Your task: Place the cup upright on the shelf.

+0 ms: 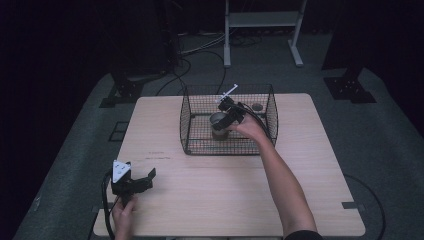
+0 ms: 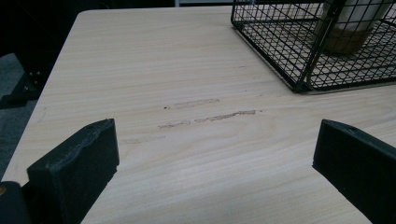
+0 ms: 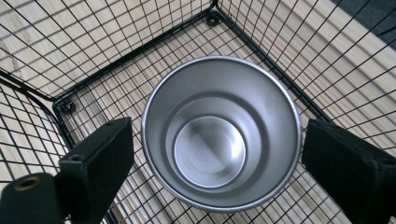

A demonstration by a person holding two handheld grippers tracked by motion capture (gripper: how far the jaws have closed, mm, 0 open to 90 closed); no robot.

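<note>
The steel cup [image 3: 220,133] stands upright inside the wire basket [image 1: 186,125], and the right gripper [image 3: 217,163] straddles its rim with jaws apart, not yet touching. Judged rigid, light and slippery (polished wall), so grip squarely across the rim. The left gripper [image 2: 210,172] rests open over the table [image 2: 187,70].

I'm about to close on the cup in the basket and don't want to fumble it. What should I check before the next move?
1. Right gripper open: ok.
2. Cup between its fingers, a gap on each side: ok.
3. Cup upright and empty: ok.
4. Fingers free of the basket wire: cannot tell.
5. Left gripper open, away from the basket, over the table: ok.
</note>
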